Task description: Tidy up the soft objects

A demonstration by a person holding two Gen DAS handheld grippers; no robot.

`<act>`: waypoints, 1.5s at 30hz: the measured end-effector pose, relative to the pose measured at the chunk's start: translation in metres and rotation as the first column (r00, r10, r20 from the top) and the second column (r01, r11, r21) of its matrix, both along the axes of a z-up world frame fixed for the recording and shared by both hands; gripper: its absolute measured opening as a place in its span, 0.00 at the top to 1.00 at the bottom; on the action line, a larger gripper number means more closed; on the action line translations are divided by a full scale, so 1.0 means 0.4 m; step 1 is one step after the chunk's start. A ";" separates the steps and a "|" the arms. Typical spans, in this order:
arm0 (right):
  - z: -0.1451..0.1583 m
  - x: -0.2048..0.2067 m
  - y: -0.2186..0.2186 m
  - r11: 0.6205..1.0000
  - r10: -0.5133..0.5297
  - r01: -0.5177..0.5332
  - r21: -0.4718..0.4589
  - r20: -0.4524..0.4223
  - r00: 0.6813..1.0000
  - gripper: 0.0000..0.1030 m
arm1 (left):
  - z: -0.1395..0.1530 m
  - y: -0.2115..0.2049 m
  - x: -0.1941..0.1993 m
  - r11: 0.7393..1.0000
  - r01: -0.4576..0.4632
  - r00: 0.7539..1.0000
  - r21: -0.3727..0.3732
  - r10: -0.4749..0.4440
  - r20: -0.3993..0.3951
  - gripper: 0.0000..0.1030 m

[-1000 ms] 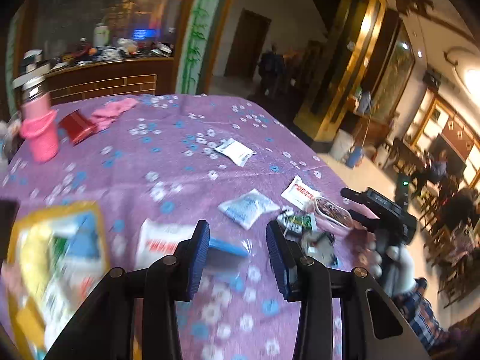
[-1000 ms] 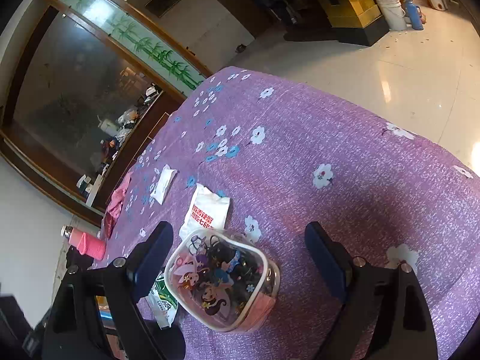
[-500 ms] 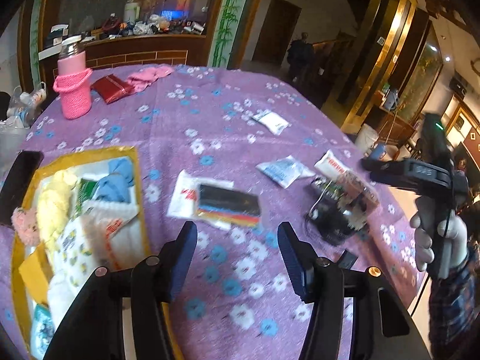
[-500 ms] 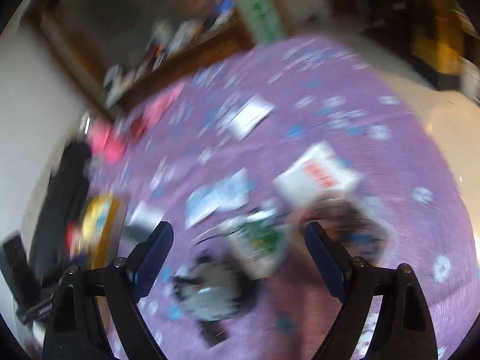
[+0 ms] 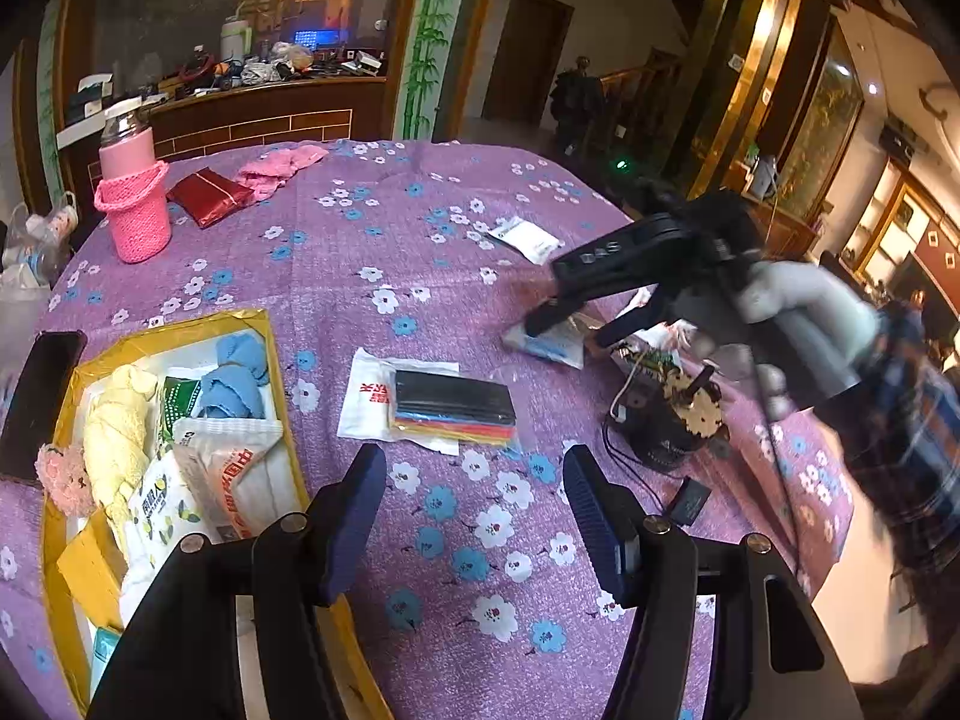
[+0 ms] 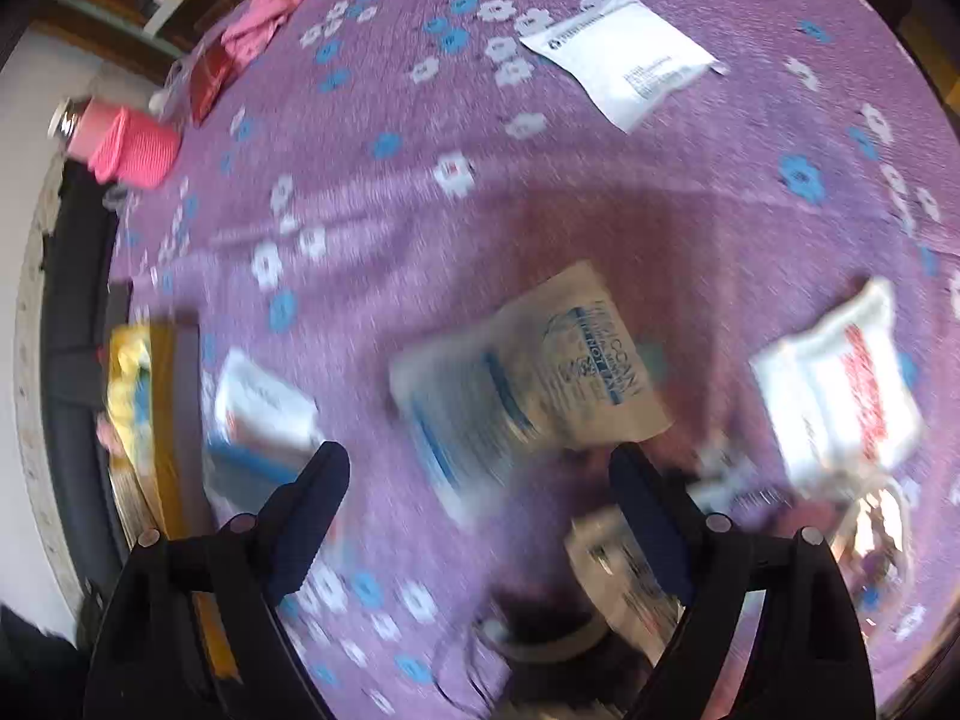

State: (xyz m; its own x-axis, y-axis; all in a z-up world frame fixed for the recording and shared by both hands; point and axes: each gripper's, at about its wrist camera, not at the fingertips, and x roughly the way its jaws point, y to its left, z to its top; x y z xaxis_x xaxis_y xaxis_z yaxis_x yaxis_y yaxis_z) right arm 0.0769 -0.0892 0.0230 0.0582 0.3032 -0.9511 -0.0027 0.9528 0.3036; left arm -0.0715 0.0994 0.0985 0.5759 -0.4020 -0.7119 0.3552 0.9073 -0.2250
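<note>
My left gripper (image 5: 474, 516) hangs over the purple flowered cloth, its jaws opening with nothing between them. Just beyond it a flat pack of coloured sheets (image 5: 453, 405) lies on a white packet. A yellow box (image 5: 150, 336) at the left holds soft cloths, tissue packs and a plush toy. My right gripper (image 6: 480, 468) is open and points steeply down, its tips just short of a blue-and-white packet (image 6: 528, 378). In the left wrist view the right gripper (image 5: 564, 324) straddles that packet (image 5: 546, 351); whether its tips touch the packet I cannot tell.
A pink bottle in a knitted sleeve (image 5: 132, 204), a red wallet (image 5: 207, 195) and a pink cloth (image 5: 279, 165) sit at the far left. A black phone (image 5: 39, 396) lies beside the box. A white sachet (image 5: 525, 237), a red-printed packet (image 6: 840, 384) and a black cabled gadget (image 5: 666, 420) lie nearby.
My left jaws have widened and drawn back from the coloured pack on the table. My right gripper swung from the clear cartoon pouch at the table's edge and tipped down over the blue-and-white packet.
</note>
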 end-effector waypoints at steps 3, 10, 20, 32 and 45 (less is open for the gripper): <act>-0.015 0.018 0.035 0.999 -0.011 0.011 -0.044 0.016 1.000 0.25 | -0.004 0.011 0.006 1.000 -0.005 1.000 -0.019 0.005 -0.008 0.37; 0.012 0.007 0.093 0.965 0.133 -0.109 -0.241 0.085 0.988 0.73 | -0.022 0.006 0.027 1.000 -0.011 0.999 -0.025 0.010 -0.035 0.37; 0.114 -0.133 -0.020 0.994 0.112 -0.112 -0.015 0.246 0.963 0.81 | -0.043 -0.135 0.076 0.942 0.229 0.971 0.246 -0.238 0.007 0.36; 0.134 -0.260 -0.139 0.975 0.011 -0.073 0.208 0.283 0.959 0.83 | -0.185 -0.273 0.220 0.593 0.587 0.797 0.551 -0.545 -0.262 0.25; 0.144 -0.264 -0.109 0.963 0.032 -0.111 0.246 0.303 0.952 0.68 | -0.163 -0.251 0.186 0.729 0.525 0.851 0.440 -0.467 -0.242 0.62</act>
State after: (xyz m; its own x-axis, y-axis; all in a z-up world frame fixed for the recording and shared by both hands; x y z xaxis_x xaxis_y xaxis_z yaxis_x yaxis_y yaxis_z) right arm -0.0287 -0.1328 0.0807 0.2922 0.5490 -0.7831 -0.1945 0.8358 0.5134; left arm 0.0028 -0.0009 0.0332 0.2996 -0.2051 -0.9318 0.7848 0.6084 0.1184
